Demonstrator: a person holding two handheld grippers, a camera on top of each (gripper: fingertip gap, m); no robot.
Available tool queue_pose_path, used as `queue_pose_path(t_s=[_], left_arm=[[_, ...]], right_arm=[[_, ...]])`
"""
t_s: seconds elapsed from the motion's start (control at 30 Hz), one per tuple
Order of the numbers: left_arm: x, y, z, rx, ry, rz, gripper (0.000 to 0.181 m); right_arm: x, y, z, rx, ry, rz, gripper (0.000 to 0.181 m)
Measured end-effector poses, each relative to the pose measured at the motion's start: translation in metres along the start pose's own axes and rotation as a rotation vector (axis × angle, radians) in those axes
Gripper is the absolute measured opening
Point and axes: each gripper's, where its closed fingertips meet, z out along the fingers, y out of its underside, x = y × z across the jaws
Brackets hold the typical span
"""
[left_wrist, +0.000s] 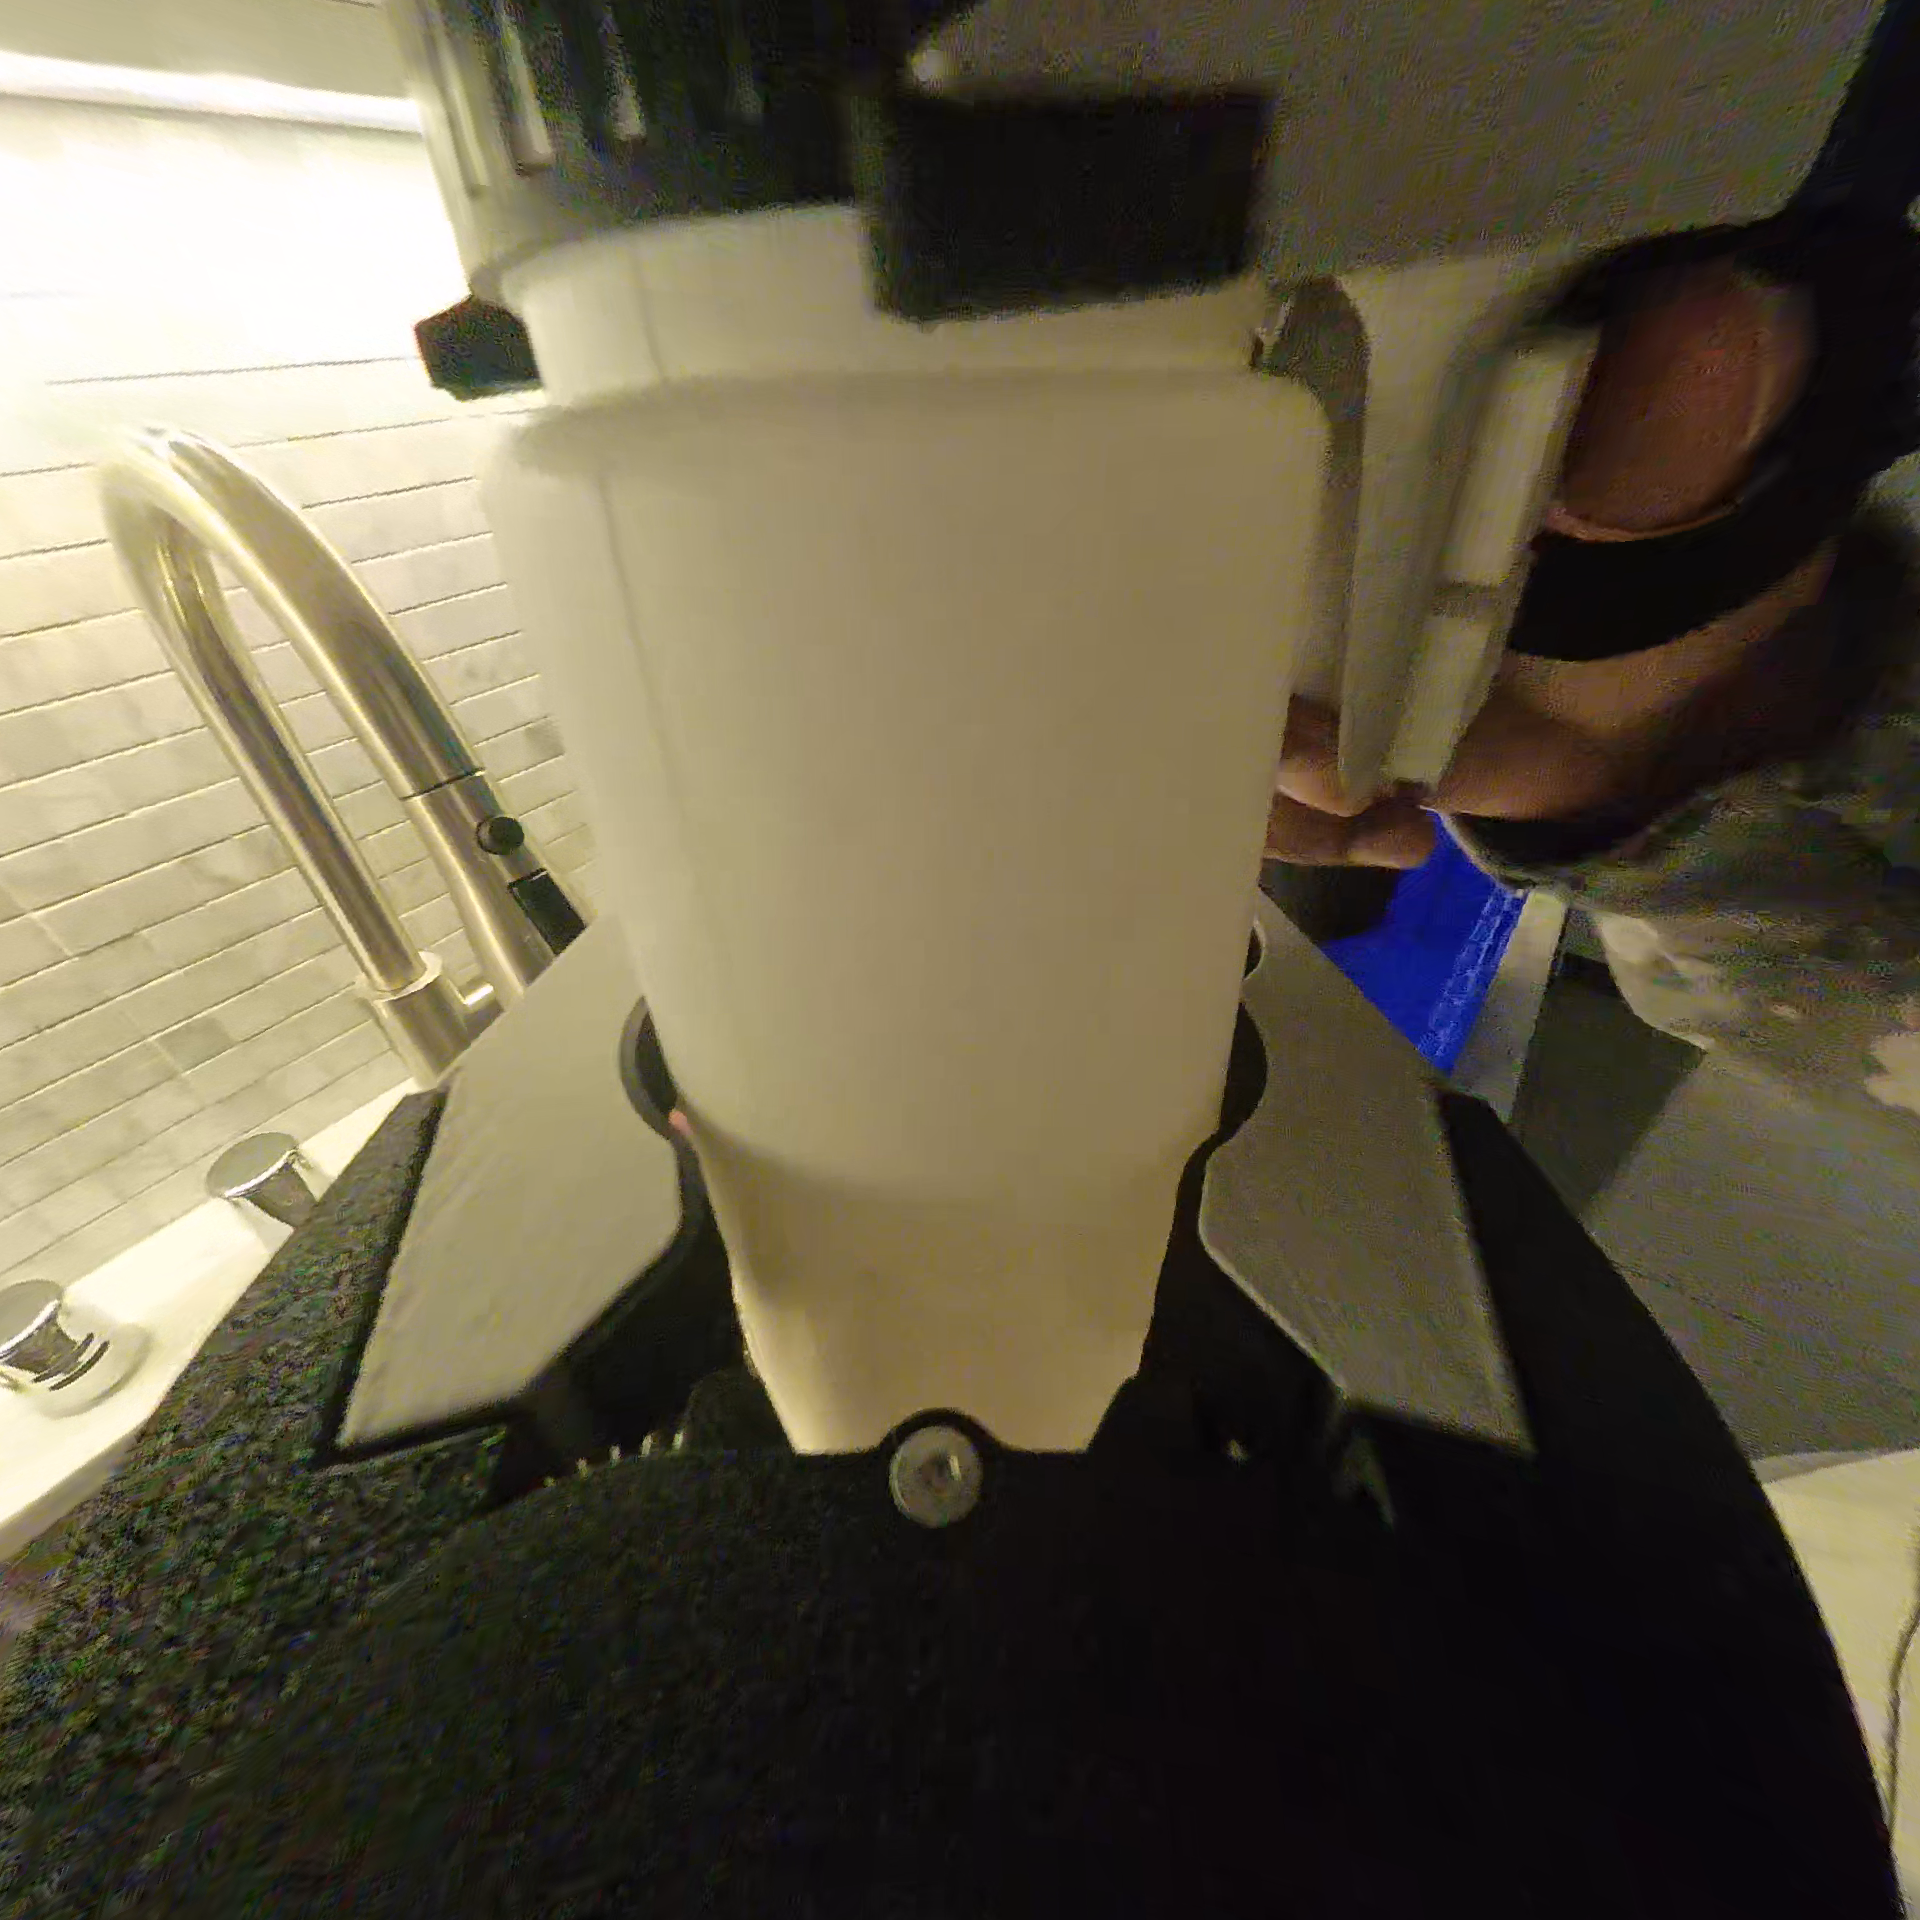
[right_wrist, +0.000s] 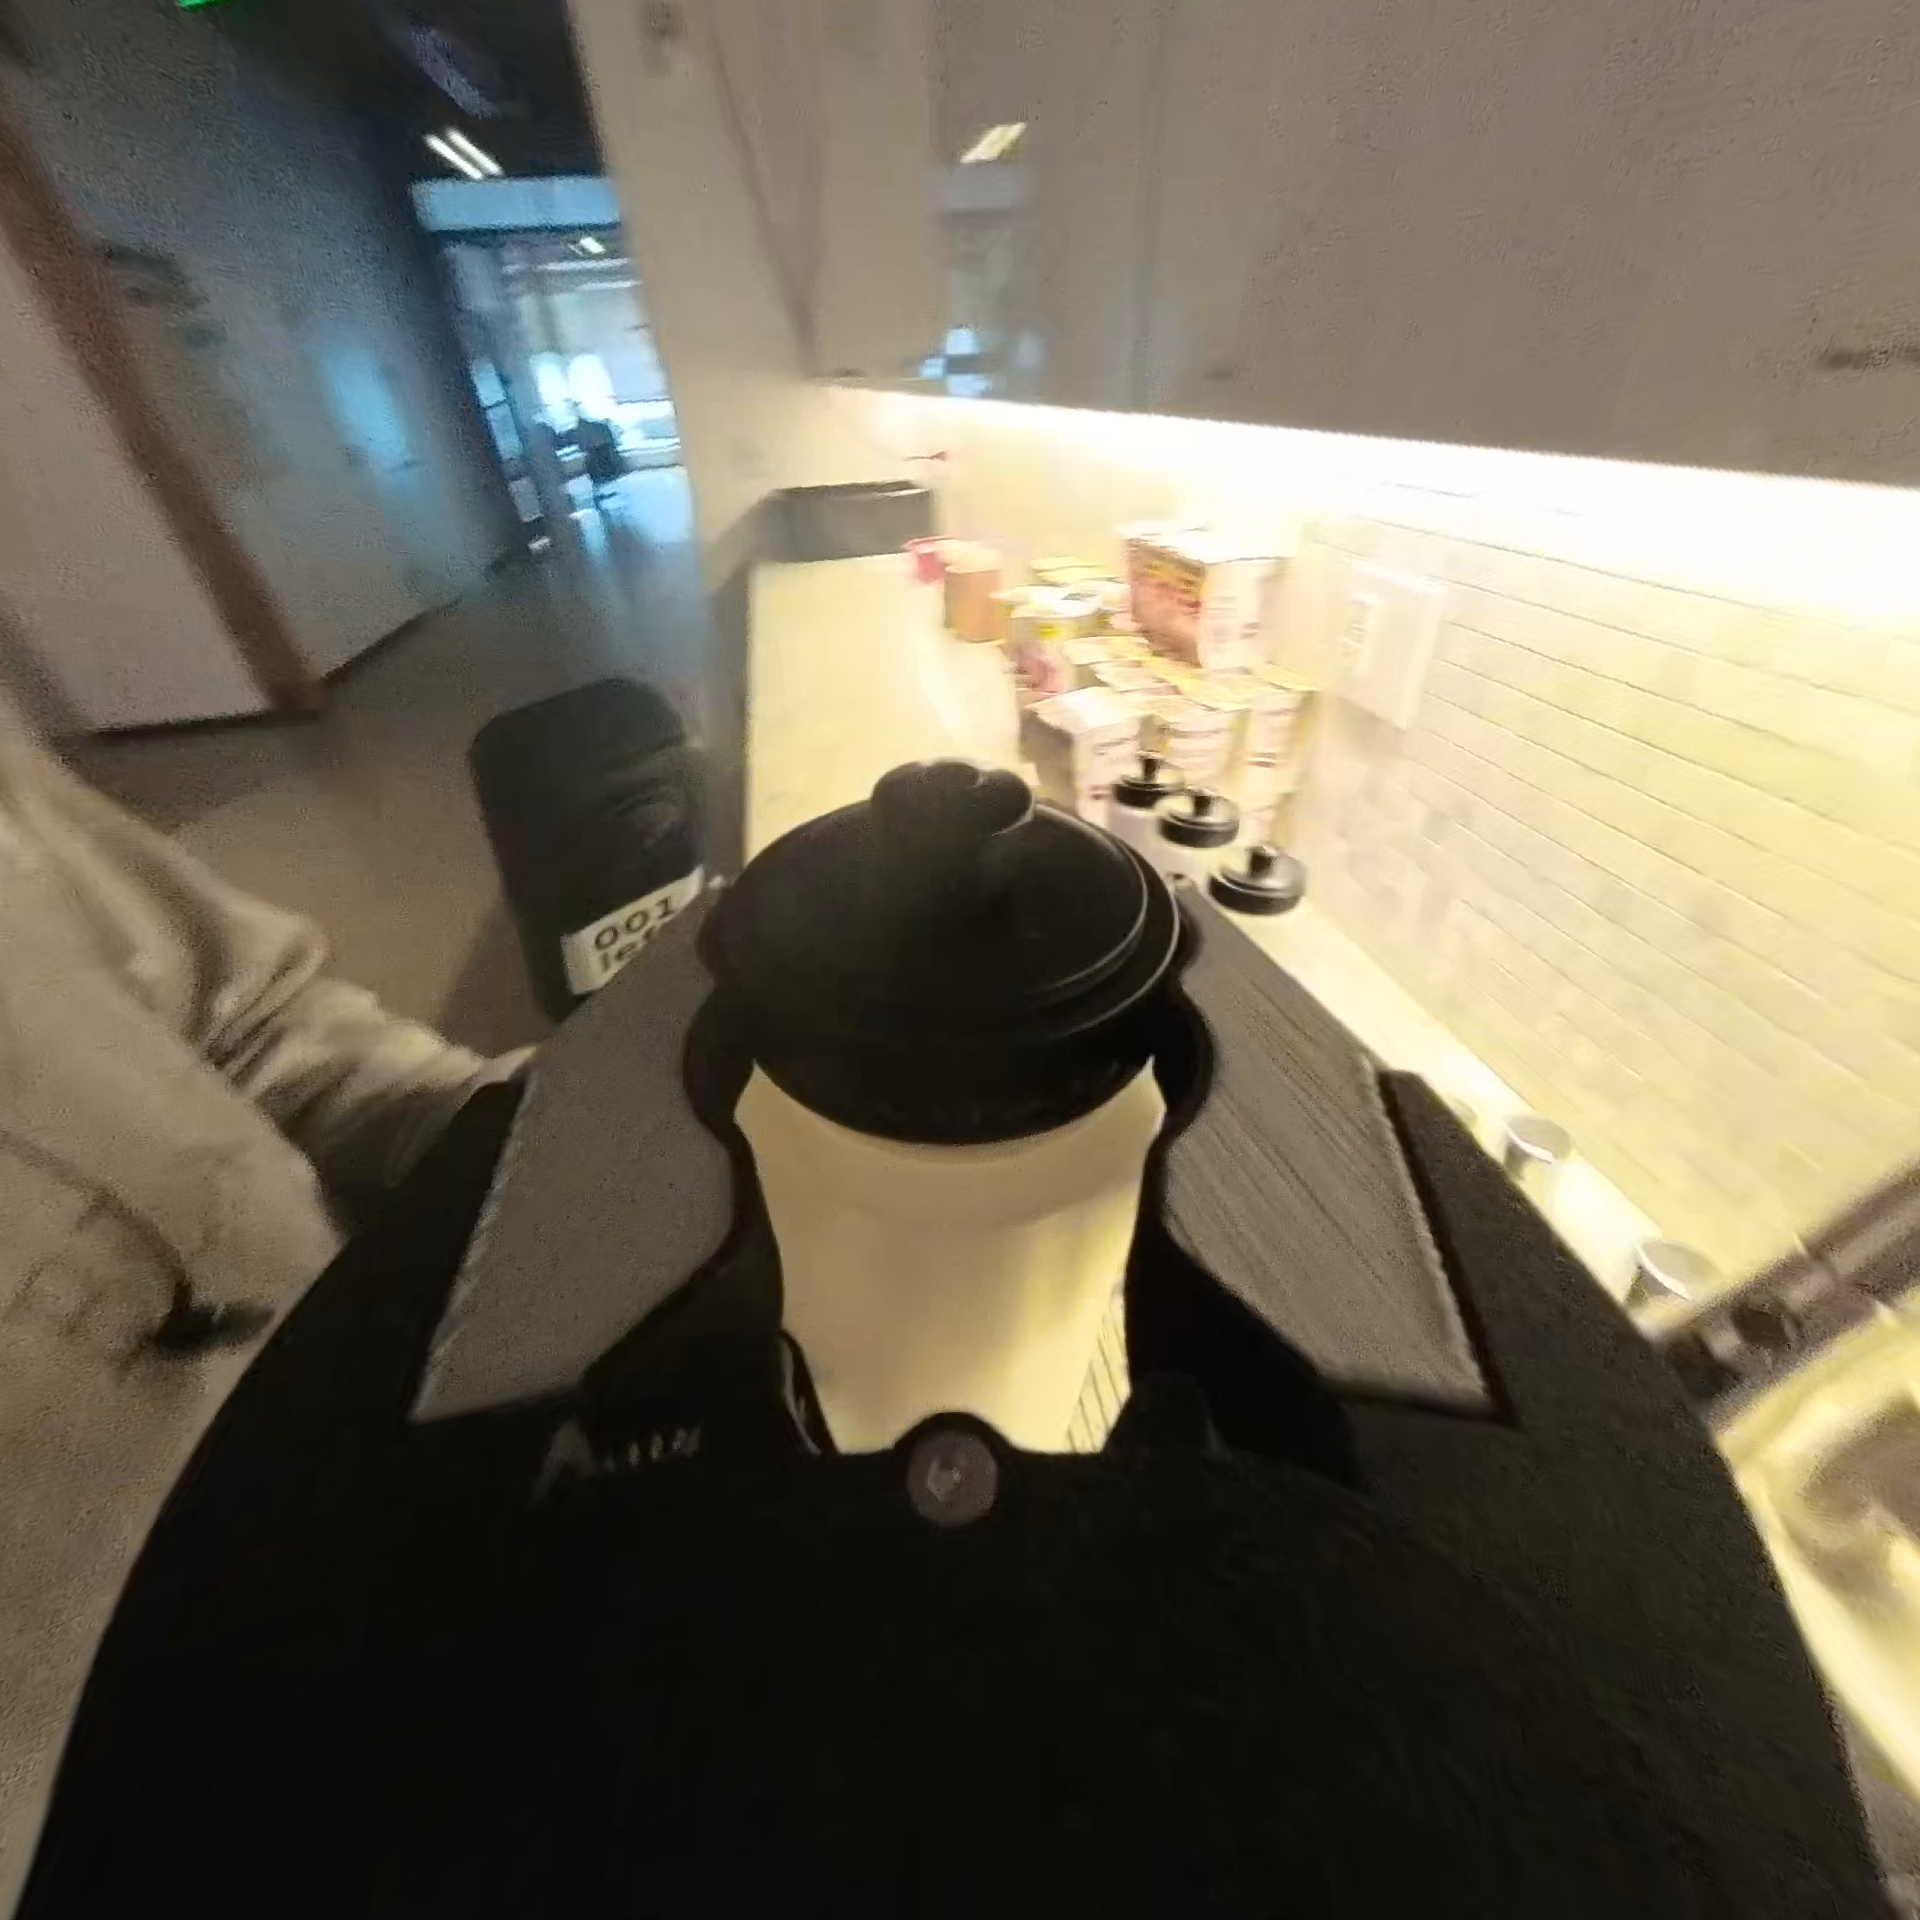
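Note:
My left gripper (left_wrist: 935, 987) is shut on the lower part of a white cup (left_wrist: 935, 727), which points away from the camera. The cup's wide far end meets the white and black body of the other gripper (left_wrist: 1060, 197), held by a hand (left_wrist: 1683, 436). My right gripper (right_wrist: 951, 987) is shut on a white cup (right_wrist: 945, 1226) just under its black lid (right_wrist: 935, 935). A black body with a white sticker (right_wrist: 592, 831), probably the left gripper, shows to the left. I cannot tell whether both views show the same cup.
A curved steel faucet (left_wrist: 260, 675) and chrome knobs (left_wrist: 260, 1174) stand by the tiled wall (left_wrist: 156, 831). The white counter (right_wrist: 831, 675) carries several cups and packets (right_wrist: 1164, 665) and pump bottles (right_wrist: 1195, 821). A sink (right_wrist: 1818, 1507) lies at right, a sleeve (right_wrist: 156, 1091) at left.

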Motion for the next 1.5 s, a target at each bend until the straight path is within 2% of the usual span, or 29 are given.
queue_pose_path(t_s=[0.1, 0.2, 0.3, 0.4, 0.5, 0.6, 0.73, 0.9, 1.03, 1.13, 1.23, 1.33, 1.5], left_arm=[[0.01, -0.004, -0.002, 0.007, 0.055, 0.011, 0.103], [0.026, -0.005, -0.003, -0.003, 0.112, 0.004, 0.103], [0.037, -0.011, -0.007, 0.019, 0.149, -0.02, 0.103], [0.037, -0.013, -0.009, 0.017, 0.14, -0.013, 0.103], [0.031, -0.007, -0.009, 0.003, 0.122, -0.016, 0.103], [0.022, 0.004, -0.006, -0.003, 0.093, -0.021, 0.104], [0.003, 0.036, 0.004, -0.025, 0.041, -0.036, 0.105], [-0.027, 0.097, 0.021, -0.064, -0.028, -0.038, 0.105], [-0.051, 0.168, 0.034, -0.146, -0.09, -0.078, 0.105], [-0.072, 0.217, 0.046, -0.225, -0.147, -0.127, 0.105], [-0.093, 0.253, 0.068, -0.283, -0.194, -0.144, 0.105], [-0.111, 0.27, 0.097, -0.301, -0.218, -0.148, 0.106], [-0.119, 0.263, 0.127, -0.258, -0.212, -0.133, 0.105]], right_arm=[[-0.023, -0.007, -0.007, 0.001, -0.337, -0.09, 0.077], [-0.042, -0.029, -0.025, 0.041, -0.689, 0.004, 0.077], [-0.04, -0.04, -0.026, 0.021, -0.822, 0.015, 0.077], [-0.033, -0.068, -0.028, 0.113, -0.855, 0.041, 0.077], [-0.022, -0.077, -0.028, 0.142, -0.744, -0.004, 0.078], [-0.002, -0.059, -0.03, 0.151, -0.513, -0.026, 0.078], [0.035, -0.002, -0.046, 0.084, -0.12, -0.008, 0.078], [0.047, 0.08, -0.088, -0.003, 0.181, 0.121, 0.078], [0.038, 0.135, -0.117, -0.106, 0.302, 0.221, 0.078], [0.031, 0.156, -0.135, -0.129, 0.349, 0.305, 0.078], [0.029, 0.172, -0.151, -0.171, 0.39, 0.348, 0.078], [0.031, 0.177, -0.163, -0.198, 0.419, 0.363, 0.078], [0.039, 0.174, -0.179, -0.2, 0.468, 0.364, 0.078]])
